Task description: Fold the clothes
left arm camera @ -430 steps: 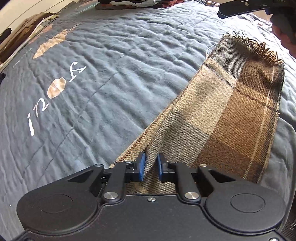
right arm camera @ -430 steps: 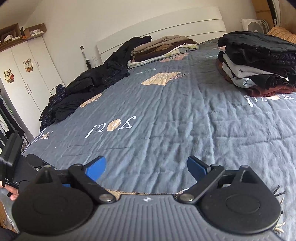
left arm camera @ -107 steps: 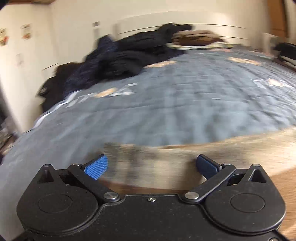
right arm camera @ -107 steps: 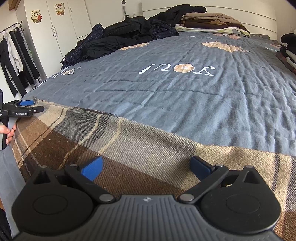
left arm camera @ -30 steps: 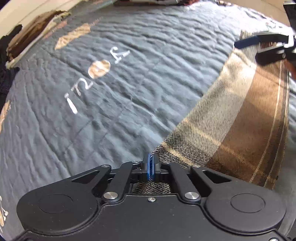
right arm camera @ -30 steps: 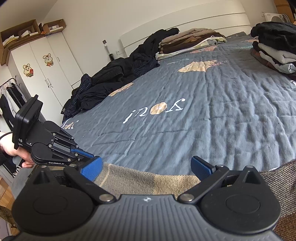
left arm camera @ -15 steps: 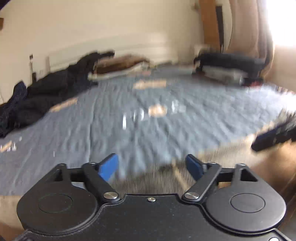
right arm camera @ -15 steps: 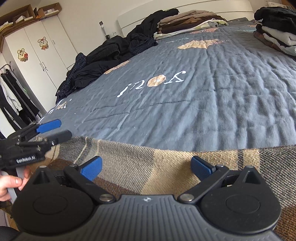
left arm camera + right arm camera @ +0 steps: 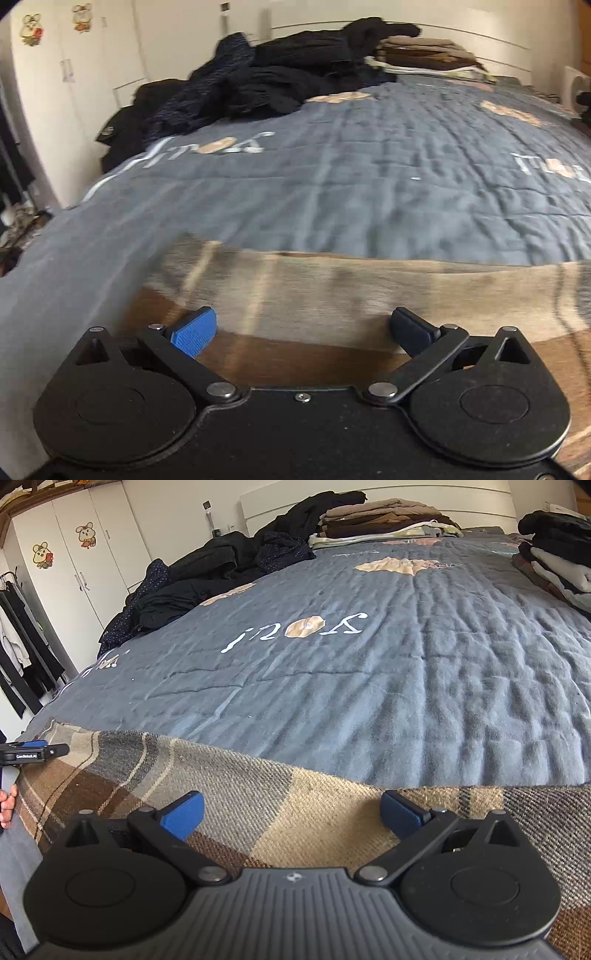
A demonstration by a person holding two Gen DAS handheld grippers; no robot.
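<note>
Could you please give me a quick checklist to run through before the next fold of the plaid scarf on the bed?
1. Plaid scarf lying flat along the near edge of the bed: ok.
2. Left tongs free of cloth, jaws opening, nothing between them: ok.
3. Right tongs open, nothing gripped: ok.
4. Bed beyond the scarf bare for folding: ok.
5. Scarf's right end and fringe squared up: cannot tell, out of frame.

Scarf (image 9: 295,794): coarse woven wool-like cloth, rough. Quilt (image 9: 369,686): matt, puckered cotton-like fabric. Gripper (image 9: 291,814) bodies were matt black plastic.
</note>
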